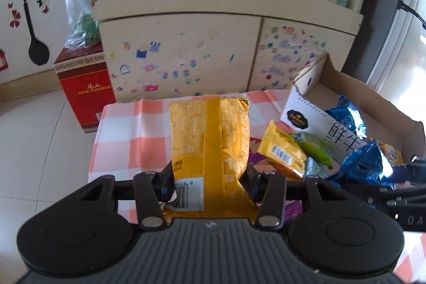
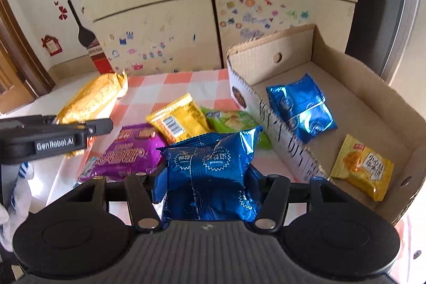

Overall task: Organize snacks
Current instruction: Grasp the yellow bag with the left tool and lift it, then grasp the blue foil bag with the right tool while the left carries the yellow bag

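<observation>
My left gripper [image 1: 209, 178] is shut on a long gold snack pack [image 1: 210, 140], held above the pink checked cloth [image 1: 133, 129]; the pack also shows in the right wrist view [image 2: 90, 100]. My right gripper [image 2: 206, 178] is shut on a blue seaweed pack [image 2: 210, 164], held just left of the cardboard box [image 2: 372, 87]. The box holds another blue pack [image 2: 300, 108] and a small yellow pack [image 2: 362, 167]. On the cloth lie a purple pack [image 2: 127, 151], a yellow pack [image 2: 178, 119] and a green pack [image 2: 231, 121].
A cream cabinet [image 1: 186, 44] with stickers stands behind the table, its shelf full of boxes and bottles. A red box [image 1: 85, 89] stands on the tiled floor at the left. The box's near wall [image 2: 279, 129] separates it from the loose snacks.
</observation>
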